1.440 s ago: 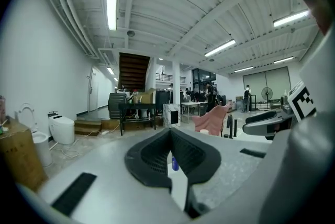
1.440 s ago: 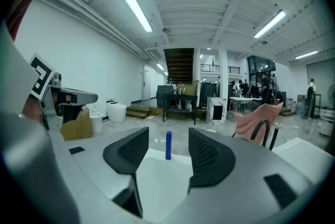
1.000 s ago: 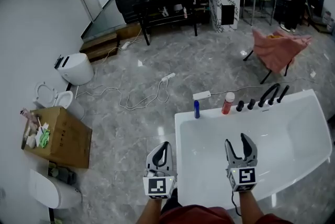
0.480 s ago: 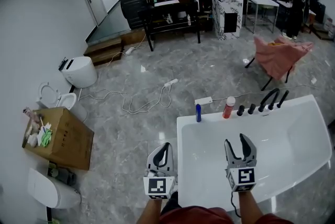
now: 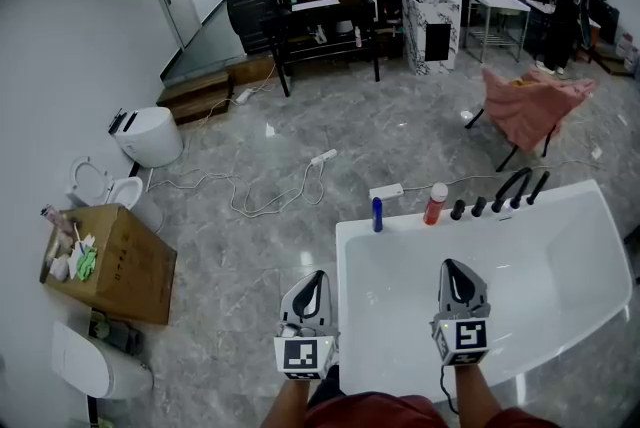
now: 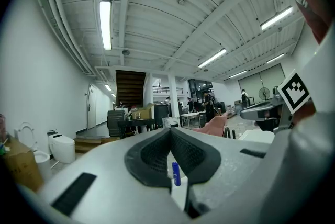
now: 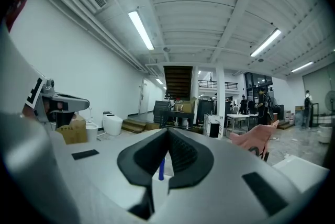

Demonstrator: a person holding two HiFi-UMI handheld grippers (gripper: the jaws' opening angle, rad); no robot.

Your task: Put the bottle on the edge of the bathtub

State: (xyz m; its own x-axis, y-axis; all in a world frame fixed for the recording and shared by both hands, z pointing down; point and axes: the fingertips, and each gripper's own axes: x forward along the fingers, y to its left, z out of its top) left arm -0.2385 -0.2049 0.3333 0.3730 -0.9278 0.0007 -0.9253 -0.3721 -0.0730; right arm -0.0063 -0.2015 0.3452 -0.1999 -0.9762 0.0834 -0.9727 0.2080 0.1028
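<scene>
A small blue bottle point(image 5: 377, 214) stands upright on the far rim of the white bathtub point(image 5: 345, 251), with a red bottle point(image 5: 435, 203) a little to its right on the same rim. My left gripper point(image 5: 314, 278) is shut and empty, held over the tub's near-left edge. My right gripper point(image 5: 454, 268) is shut with nothing between its pads, hovering above the tub's inside. In the left gripper view the blue bottle point(image 6: 176, 174) shows far off below the closed left gripper point(image 6: 170, 131). The right gripper view shows the blue bottle point(image 7: 162, 169) beneath the closed right gripper point(image 7: 167, 131).
Black tap handles and a spout point(image 5: 500, 194) line the rim right of the red bottle. A white power strip point(image 5: 385, 189) and cable point(image 5: 270, 191) lie on the floor beyond. A cardboard box point(image 5: 110, 261) and toilets point(image 5: 150, 134) stand left, and a pink-draped chair point(image 5: 535, 101) at the far right.
My right gripper's jaws have gone from wide open to shut, on nothing. Both grippers stay in about the same place; the head view has shifted slightly.
</scene>
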